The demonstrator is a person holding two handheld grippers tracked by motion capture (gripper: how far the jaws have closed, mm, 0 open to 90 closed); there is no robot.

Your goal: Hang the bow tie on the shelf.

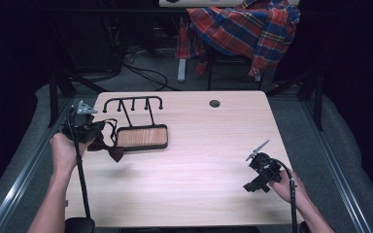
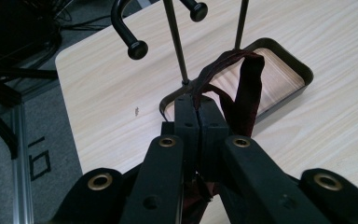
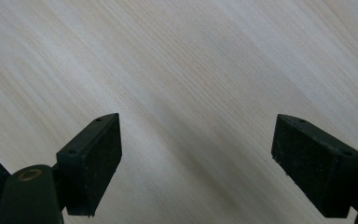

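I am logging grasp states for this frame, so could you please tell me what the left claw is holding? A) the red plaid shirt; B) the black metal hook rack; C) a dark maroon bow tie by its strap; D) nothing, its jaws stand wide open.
C: in the left gripper view the left claw has its jaws pressed together on the strap of the dark maroon bow tie, which loops up in front of the wooden-based black tray.

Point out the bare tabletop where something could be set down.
The light wooden table is bare across its middle and near edge, between the black wire rack with wooden tray and the right tool. The left rear corner is crowded: rack, dark red bow tie, left tool.
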